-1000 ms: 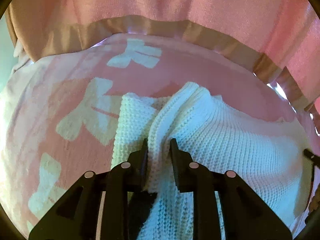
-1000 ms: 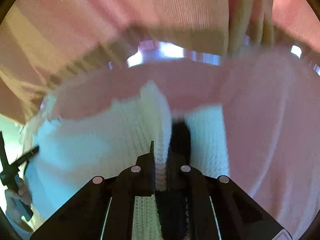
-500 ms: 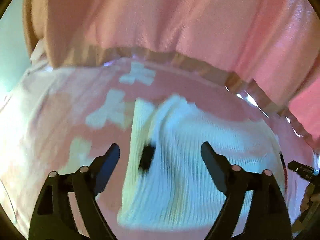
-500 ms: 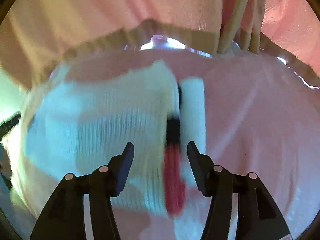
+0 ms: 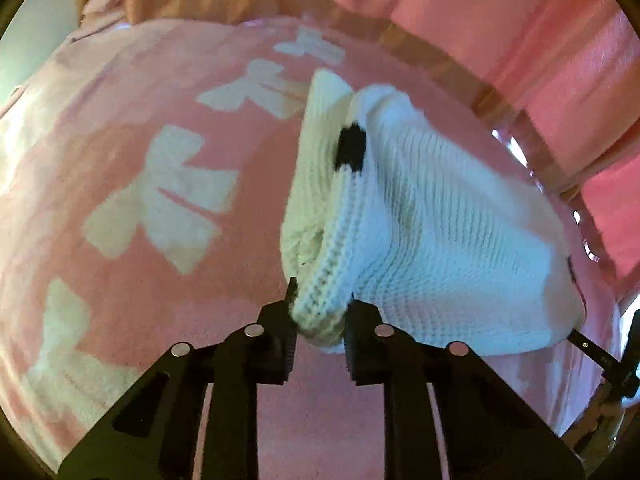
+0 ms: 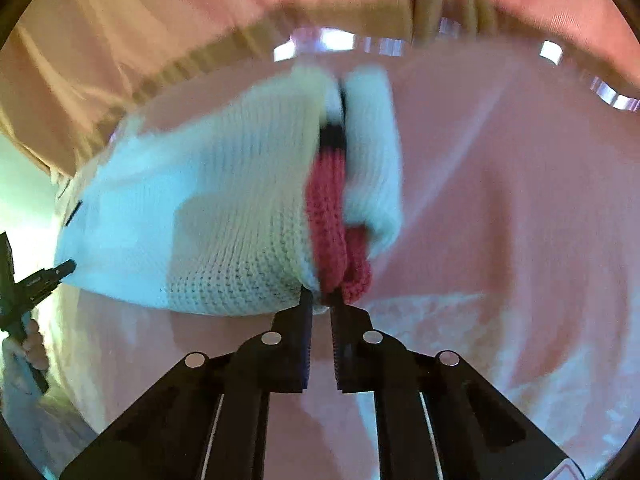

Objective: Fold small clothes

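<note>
The white knit (image 5: 432, 216) hangs between us over the pink blanket (image 5: 132, 184). Our left claw (image 5: 320, 312) is closing, pinching its near left corner; our right claw (image 6: 321, 300) is closing, pinching the near right corner by the red trim (image 6: 328, 216).

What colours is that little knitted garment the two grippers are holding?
The knitted garment is mostly white, with a red band and a small black patch, clearest in the right wrist view.

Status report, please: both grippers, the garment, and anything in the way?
Left gripper jaws closing on the white knitted garment. Right gripper jaws closing on its red knitted trim. Garment lifted over pink blanket with cream bows. Nothing in the way.
</note>
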